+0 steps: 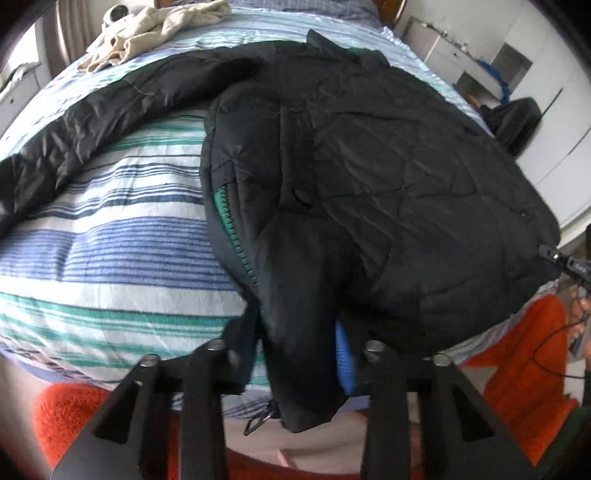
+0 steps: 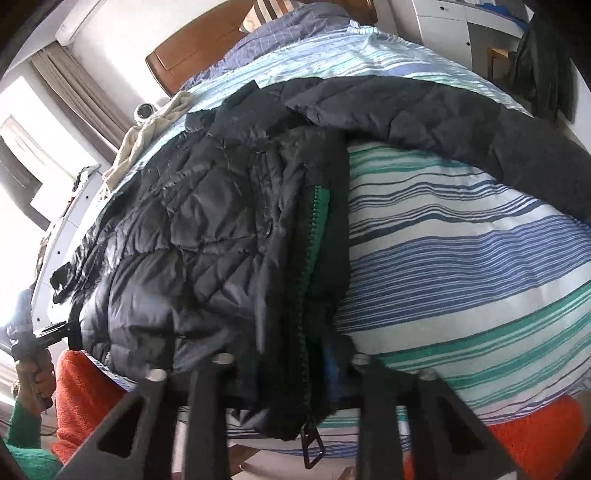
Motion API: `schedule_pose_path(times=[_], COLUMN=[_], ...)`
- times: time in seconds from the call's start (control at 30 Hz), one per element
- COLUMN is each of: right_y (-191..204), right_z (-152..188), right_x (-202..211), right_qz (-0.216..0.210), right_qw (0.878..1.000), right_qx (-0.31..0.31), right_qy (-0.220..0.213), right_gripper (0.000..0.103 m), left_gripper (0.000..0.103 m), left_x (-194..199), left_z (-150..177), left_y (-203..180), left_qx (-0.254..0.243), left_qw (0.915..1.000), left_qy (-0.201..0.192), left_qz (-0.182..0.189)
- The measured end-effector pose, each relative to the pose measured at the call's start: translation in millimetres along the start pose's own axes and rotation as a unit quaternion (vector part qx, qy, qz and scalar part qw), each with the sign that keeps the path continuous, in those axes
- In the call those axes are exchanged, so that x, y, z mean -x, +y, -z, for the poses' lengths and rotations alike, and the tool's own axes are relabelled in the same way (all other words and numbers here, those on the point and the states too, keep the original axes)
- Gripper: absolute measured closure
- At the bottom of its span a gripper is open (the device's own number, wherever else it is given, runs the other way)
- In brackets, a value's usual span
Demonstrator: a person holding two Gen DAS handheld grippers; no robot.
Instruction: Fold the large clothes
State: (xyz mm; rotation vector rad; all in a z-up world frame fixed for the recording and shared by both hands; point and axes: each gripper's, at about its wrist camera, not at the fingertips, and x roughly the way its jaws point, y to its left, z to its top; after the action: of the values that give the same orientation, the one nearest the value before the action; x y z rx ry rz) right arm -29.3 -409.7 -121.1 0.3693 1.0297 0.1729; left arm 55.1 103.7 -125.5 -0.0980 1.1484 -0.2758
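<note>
Both grippers' jaws are clenched on the near hem of the black puffer jacket (image 1: 369, 177): the left gripper (image 1: 295, 369) and right gripper (image 2: 291, 373) each pinch a corner. From them the jacket runs lengthwise away up the striped bed (image 2: 461, 258), one sleeve (image 2: 461, 122) flung sideways, with a beige garment (image 1: 155, 29) beyond.

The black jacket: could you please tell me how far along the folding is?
Done: the jacket lies on the striped bedcover, its body seemingly doubled lengthwise. In hand: the left gripper and right gripper each pinch its near hem by the zipper. Left: one sleeve is spread sideways, and no compact fold shows yet.
</note>
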Motion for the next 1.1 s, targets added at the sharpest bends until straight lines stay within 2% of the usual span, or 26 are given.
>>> schedule_pose_path(times=[0.07,0.17,0.27,0.37,0.4,0.43,0.5,0.53,0.63,0.7,0.77,0.83,0.9,0.97,1.03,1.07,1.1], right_y=[5,2,3,3,3,3,2,1,1,7,15,22,29,30,31,30,29], right_z=[6,12,15,11,11,13,13,14,9,2,-1,0,0,1,5,7,8], right_x=[8,15,5,3,6,11,25,33,48,59,69,74,68,61,57,55,54], right_qz=[0.003,0.009,0.026,0.041,0.043,0.045,0.056,0.063,0.072,0.093,0.116,0.110,0.131,0.145,0.140,0.138,0.137], right_qw=[1.000,1.000,1.000,0.999,0.999,0.999,0.998,0.997,0.996,0.993,0.989,0.988,0.985,0.983,0.983,0.983,0.984], right_qx=[0.005,0.008,0.010,-0.001,0.000,0.001,0.003,0.001,-0.002,0.008,0.010,0.029,0.048,0.046,0.041,0.038,0.036], right_qy=[-0.001,-0.002,-0.010,-0.010,-0.014,-0.020,-0.038,-0.047,-0.062,-0.071,-0.094,-0.107,-0.103,-0.104,-0.111,-0.111,-0.107], right_gripper=[0.083,0.083,0.079,0.060,0.045,0.038,0.038,0.037,0.037,0.037,0.037,0.037,0.037,0.037,0.037,0.037,0.037], left_gripper=[0.077,0.077,0.068,0.052,0.038,0.024,0.010,0.007,0.005,0.005,0.005,0.005,0.005,0.005,0.005,0.005,0.005], left_x=[9,10,-1,3,7,15,36,47,77,91,97,98,93,79,67,63,65], left_z=[6,21,21,18,18,18,18,18,14,7,-3,-10,-16,-18,-17,-19,-15], left_y=[0,7,8,3,2,1,-3,-4,-7,-11,-19,-25,-26,-26,-29,-33,-36], left_qx=[-0.005,-0.003,0.005,0.009,0.007,0.006,0.010,0.013,0.020,0.017,-0.012,-0.031,-0.024,-0.002,0.007,0.013,0.018], left_qw=[1.0000,1.0000,0.9999,0.9995,0.9992,0.9986,0.9956,0.9933,0.9828,0.9733,0.9693,0.9657,0.9681,0.9776,0.9863,0.9884,0.9876], left_qy=[-0.004,-0.004,-0.005,-0.015,-0.019,-0.028,-0.062,-0.083,-0.153,-0.194,-0.208,-0.219,-0.218,-0.191,-0.151,-0.138,-0.143], left_qz=[0.003,0.000,-0.009,-0.028,-0.035,-0.045,-0.069,-0.079,-0.100,-0.121,-0.131,-0.136,-0.121,-0.088,-0.067,-0.061,-0.063])
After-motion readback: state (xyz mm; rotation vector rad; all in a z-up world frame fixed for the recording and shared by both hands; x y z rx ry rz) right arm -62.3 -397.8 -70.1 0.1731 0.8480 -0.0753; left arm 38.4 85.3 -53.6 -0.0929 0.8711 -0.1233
